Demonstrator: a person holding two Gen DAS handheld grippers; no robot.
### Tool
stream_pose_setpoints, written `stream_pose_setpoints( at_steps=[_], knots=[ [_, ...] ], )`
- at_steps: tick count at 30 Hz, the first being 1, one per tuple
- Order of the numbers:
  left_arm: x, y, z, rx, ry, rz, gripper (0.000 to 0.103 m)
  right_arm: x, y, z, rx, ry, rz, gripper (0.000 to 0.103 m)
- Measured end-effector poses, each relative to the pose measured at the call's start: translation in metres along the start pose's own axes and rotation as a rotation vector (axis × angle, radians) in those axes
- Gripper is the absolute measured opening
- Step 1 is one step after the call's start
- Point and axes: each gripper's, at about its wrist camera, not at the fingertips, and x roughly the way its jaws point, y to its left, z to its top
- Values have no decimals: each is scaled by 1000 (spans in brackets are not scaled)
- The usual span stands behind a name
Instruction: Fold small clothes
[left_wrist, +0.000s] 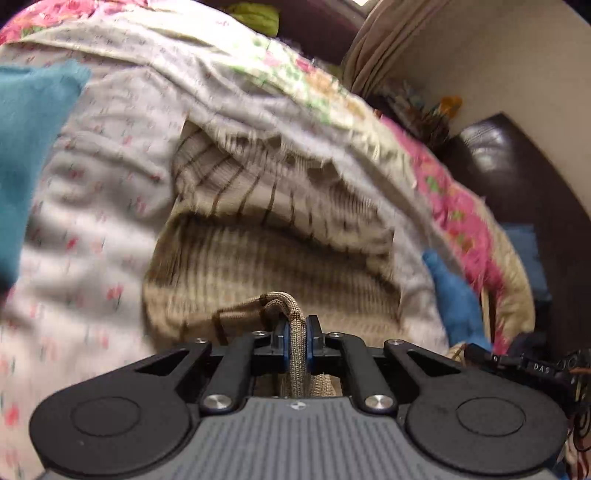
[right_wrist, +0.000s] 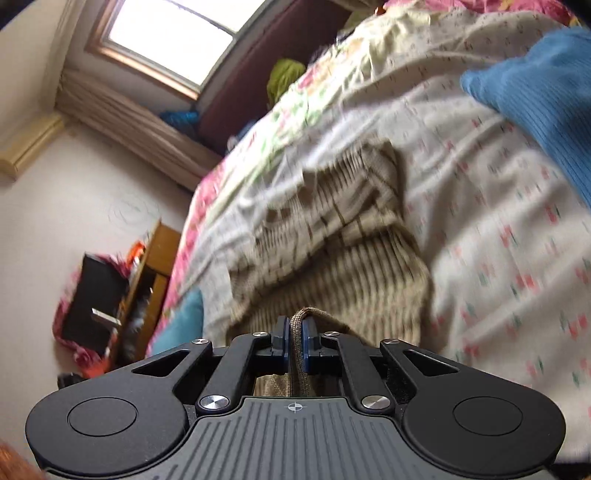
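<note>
A beige knit garment with brown stripes (left_wrist: 266, 229) lies crumpled on the white flowered bed sheet (left_wrist: 92, 229). My left gripper (left_wrist: 297, 332) is shut on a bunched hem of this garment near its front edge. In the right wrist view the same garment (right_wrist: 332, 236) stretches away over the sheet (right_wrist: 517, 229), and my right gripper (right_wrist: 294, 332) is shut on another part of its edge. Both views are blurred by motion.
A teal-blue garment (left_wrist: 26, 155) lies at the left, also in the right wrist view (right_wrist: 539, 107) at upper right. A small blue cloth (left_wrist: 458, 299) lies by the bed edge. Pink floral bedding (left_wrist: 461, 218), a wooden cabinet (right_wrist: 155, 266), curtains and a window (right_wrist: 173, 33) lie beyond.
</note>
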Motion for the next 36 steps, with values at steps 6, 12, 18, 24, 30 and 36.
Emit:
stream_pose_setpoints(
  at_steps=[6,12,18,24,30,36],
  knots=[
    [43,20,72,-46,-92,-4,20,75,-10,70,60,-64,-62,7],
    [108,64,112,-181,-113,101,21,149,-34,104,135,-57,-135,13],
    [117,94,110,-279,-117,70,33,153,-24,96,-43,-74,-229,21],
    [98,96,107,-273,-195,93,48,155,-18,81,-208,-54,-312,27],
    [85,79,101,-142,-231,196,60,165,-17,78,-254,-38,-326,31],
    [99,60,104,-6,-216,236,66,168,-15,76,-283,-31,-336,31]
  ],
)
